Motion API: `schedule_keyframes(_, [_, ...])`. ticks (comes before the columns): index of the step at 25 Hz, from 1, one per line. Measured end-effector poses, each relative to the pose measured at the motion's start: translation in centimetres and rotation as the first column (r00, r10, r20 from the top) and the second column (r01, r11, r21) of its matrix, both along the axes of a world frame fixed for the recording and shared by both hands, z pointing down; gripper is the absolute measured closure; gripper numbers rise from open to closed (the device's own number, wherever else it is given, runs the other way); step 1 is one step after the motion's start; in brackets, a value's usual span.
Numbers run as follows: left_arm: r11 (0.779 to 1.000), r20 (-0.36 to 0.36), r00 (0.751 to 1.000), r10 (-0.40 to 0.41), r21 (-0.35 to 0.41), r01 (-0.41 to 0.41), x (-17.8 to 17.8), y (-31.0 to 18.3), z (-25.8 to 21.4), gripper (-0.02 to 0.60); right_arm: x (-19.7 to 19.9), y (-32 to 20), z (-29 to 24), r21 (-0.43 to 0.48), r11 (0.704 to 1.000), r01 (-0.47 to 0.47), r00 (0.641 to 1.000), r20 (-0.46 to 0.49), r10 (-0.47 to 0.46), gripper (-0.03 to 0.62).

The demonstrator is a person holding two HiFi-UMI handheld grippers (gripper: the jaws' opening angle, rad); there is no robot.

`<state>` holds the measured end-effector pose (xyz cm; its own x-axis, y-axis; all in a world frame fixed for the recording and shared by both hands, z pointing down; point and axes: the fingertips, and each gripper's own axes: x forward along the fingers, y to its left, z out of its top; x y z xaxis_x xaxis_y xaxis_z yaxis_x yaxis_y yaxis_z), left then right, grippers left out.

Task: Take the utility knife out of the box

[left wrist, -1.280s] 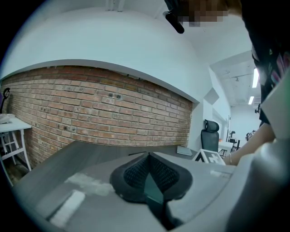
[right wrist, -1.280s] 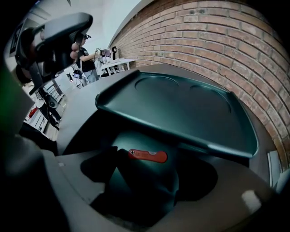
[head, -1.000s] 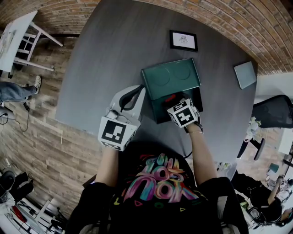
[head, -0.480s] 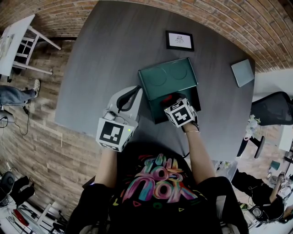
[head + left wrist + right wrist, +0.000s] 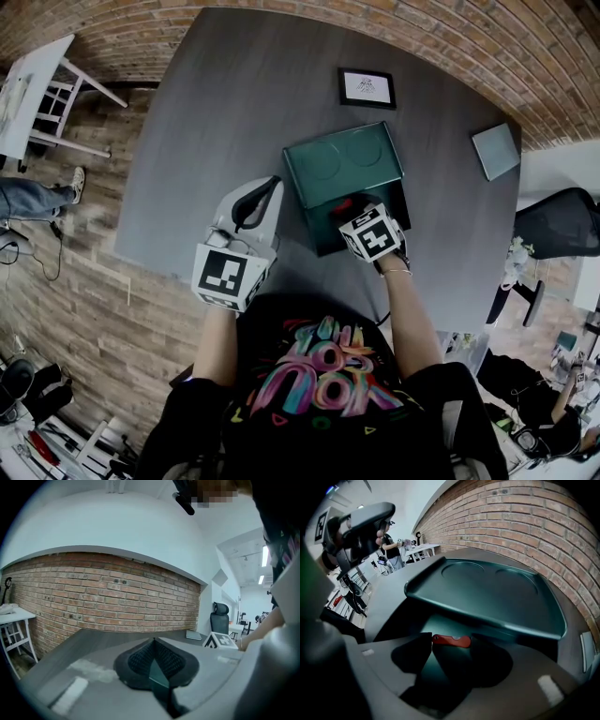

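Nearest the person, the left gripper (image 5: 153, 641) hangs beside the box (image 5: 409, 199), its pad tips pressed together. The right gripper (image 5: 451, 646) points down into the box; its jaws have just been closing, and both pads now meet the ends of the red utility knife (image 5: 455, 641) on the box floor. Behind it rises the open green lid (image 5: 342, 161); farther on the grey table (image 5: 234, 94) lies a framed picture (image 5: 367, 87)
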<state>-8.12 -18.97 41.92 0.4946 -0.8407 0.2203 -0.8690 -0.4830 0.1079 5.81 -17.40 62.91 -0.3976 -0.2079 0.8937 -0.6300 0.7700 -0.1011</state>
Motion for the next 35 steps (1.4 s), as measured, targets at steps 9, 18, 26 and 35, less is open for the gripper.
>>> schedule_keyframes(9, [1.000, 0.014, 1.000, 0.007, 0.021, -0.007, -0.2, -0.2, -1.0, 0.581, 0.0, 0.6, -3.2, 0.044, 0.999, -0.027, 0.997, 0.079, 0.024, 0.336])
schedule_keyframes(18, [0.997, 0.029, 0.998, 0.058, 0.048, -0.059, 1.8, 0.3, -2.4, 0.581, 0.6, 0.8, -8.2, 0.115, 0.989, -0.094, 0.976, 0.207, 0.069, 0.336])
schedule_keyframes(26, [0.993, 0.040, 0.995, 0.093, 0.073, -0.096, 3.1, 0.3, -3.7, 0.581, 2.0, 0.2, -14.4, 0.197, 0.955, -0.220, 0.922, 0.363, 0.137, 0.336])
schedule_keyframes(35, [0.985, 0.031, 0.988, 0.152, 0.080, -0.154, 5.0, 0.2, -4.4, 0.581, 5.5, -1.2, -21.2, 0.337, 0.863, -0.376, 0.846, 0.506, 0.171, 0.335])
